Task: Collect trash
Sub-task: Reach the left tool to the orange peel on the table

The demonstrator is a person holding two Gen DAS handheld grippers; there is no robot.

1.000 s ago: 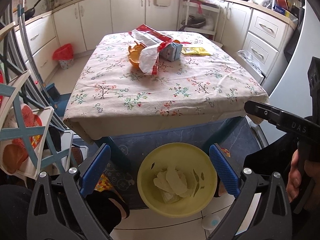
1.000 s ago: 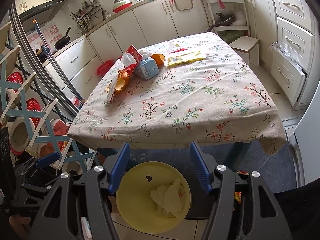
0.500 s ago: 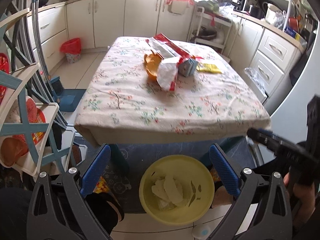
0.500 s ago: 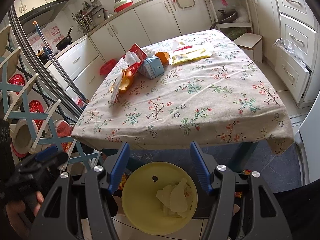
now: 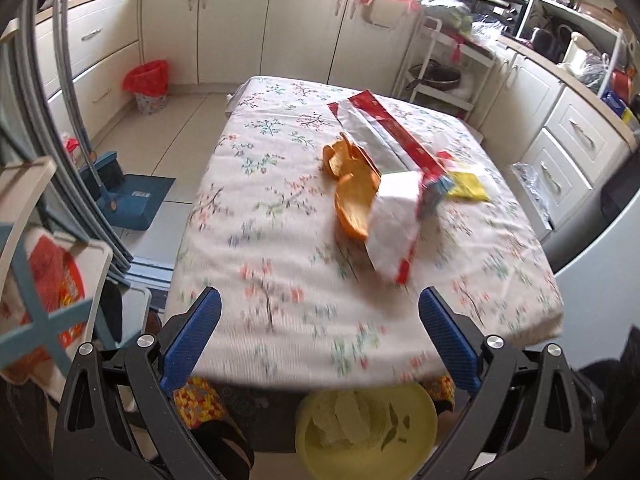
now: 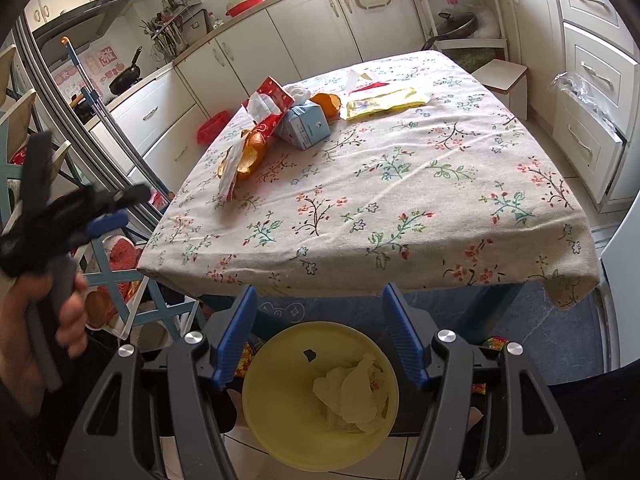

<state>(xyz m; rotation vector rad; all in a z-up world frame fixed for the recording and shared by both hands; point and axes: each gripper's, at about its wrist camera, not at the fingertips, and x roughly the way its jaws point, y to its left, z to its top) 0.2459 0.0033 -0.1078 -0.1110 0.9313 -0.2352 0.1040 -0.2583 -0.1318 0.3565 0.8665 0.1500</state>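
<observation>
Left wrist view: the left gripper [image 5: 318, 336] hangs over the near edge of the surface [image 5: 280, 248], its jaws wide and empty. The trash lies ahead and a little right of them: orange peel [image 5: 352, 196] touching a white and red wrapper [image 5: 394, 220], whose long axis runs from near to far-right, up to a silver and red bag [image 5: 380, 132]. A yellow packet [image 5: 468, 186] sits further right. Below the surface edge, close under the jaws, a yellow bin [image 5: 408, 436] on the floor already holds crumpled paper.

Right wrist view: the right gripper [image 6: 320, 332] is held low, short of the near edge, directly above the bin [image 6: 280, 412], jaws wide with nothing between them. The peel [image 6: 250, 154], a small blue carton [image 6: 304, 124] and the yellow packet [image 6: 384, 102] lie far and left, well apart from these jaws. At the left edge a hand [image 6: 48, 320] carries the left gripper [image 6: 108, 208], blurred and raised toward the surface.

By this layout the left gripper is the nearer one to the peel and wrapper, and likely reaches next.
</observation>
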